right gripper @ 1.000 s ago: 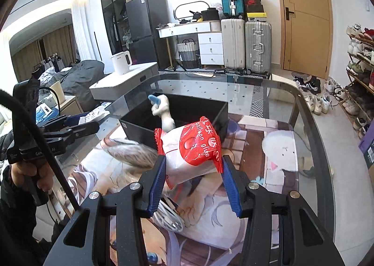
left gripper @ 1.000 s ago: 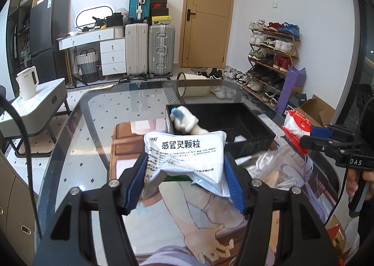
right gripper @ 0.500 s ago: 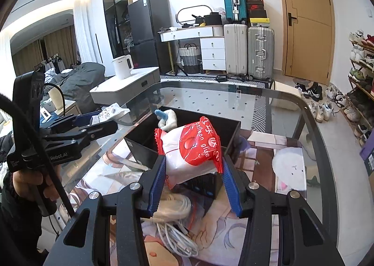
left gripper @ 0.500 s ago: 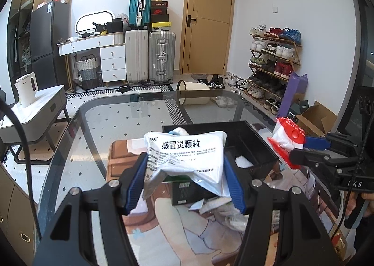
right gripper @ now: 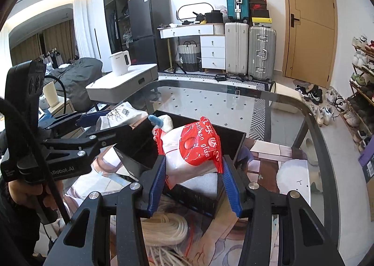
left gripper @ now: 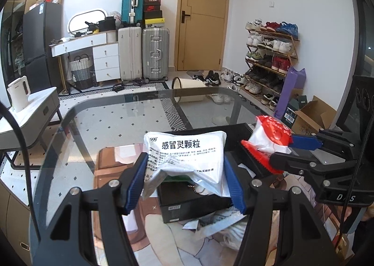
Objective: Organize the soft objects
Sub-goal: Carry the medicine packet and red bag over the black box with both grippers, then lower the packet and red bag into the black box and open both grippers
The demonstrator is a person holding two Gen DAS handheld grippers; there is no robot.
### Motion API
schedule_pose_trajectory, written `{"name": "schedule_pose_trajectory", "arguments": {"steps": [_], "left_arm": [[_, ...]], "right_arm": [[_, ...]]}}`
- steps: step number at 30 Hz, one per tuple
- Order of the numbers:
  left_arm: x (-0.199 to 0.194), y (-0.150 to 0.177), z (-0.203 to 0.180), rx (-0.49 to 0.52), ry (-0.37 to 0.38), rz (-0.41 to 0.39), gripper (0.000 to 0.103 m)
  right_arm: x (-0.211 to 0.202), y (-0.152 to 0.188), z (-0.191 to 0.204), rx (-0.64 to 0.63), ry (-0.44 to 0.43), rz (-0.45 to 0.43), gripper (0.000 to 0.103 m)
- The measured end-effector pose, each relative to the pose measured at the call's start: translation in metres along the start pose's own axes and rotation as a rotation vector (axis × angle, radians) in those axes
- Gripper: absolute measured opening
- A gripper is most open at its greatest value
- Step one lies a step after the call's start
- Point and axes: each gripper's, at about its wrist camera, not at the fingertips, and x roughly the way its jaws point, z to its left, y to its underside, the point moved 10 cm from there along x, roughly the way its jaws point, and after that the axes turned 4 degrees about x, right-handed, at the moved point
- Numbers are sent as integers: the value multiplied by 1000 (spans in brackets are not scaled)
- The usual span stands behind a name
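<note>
My left gripper (left gripper: 185, 172) is shut on a white medicine pouch (left gripper: 187, 151) with black print, held above the near wall of a black open box (left gripper: 194, 198). My right gripper (right gripper: 194, 172) is shut on a red and white soft bag (right gripper: 196, 149), also over the black box (right gripper: 233, 135). A white plush toy with a blue tip (right gripper: 161, 123) lies inside the box. Each view shows the other gripper from the side: the right gripper (left gripper: 280, 151) with its red bag (left gripper: 268, 135), and the left gripper (right gripper: 105, 123) with its pouch (right gripper: 121, 114).
The box stands on a glass table (left gripper: 116, 121) laid with a picture mat (right gripper: 292, 172). A coil of pale cord (right gripper: 163, 226) and crumpled white plastic (left gripper: 222, 226) lie before the box. A hand (right gripper: 25, 195) holds the left gripper's handle.
Both grippers have moved forward with their bags, from short of the black box to over it. The two grippers have also drawn closer to each other. Neither grip has changed.
</note>
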Motion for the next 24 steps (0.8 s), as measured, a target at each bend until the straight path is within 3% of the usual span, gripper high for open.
{"name": "schedule_pose_trajectory", "arguments": {"steps": [14, 24], "left_arm": [[42, 6, -7, 62, -54, 49, 62], [54, 10, -14, 93, -44, 70, 63]], "right_arm": [[42, -2, -8, -79, 47, 58, 47], [61, 0, -17, -90, 49, 97, 47]]}}
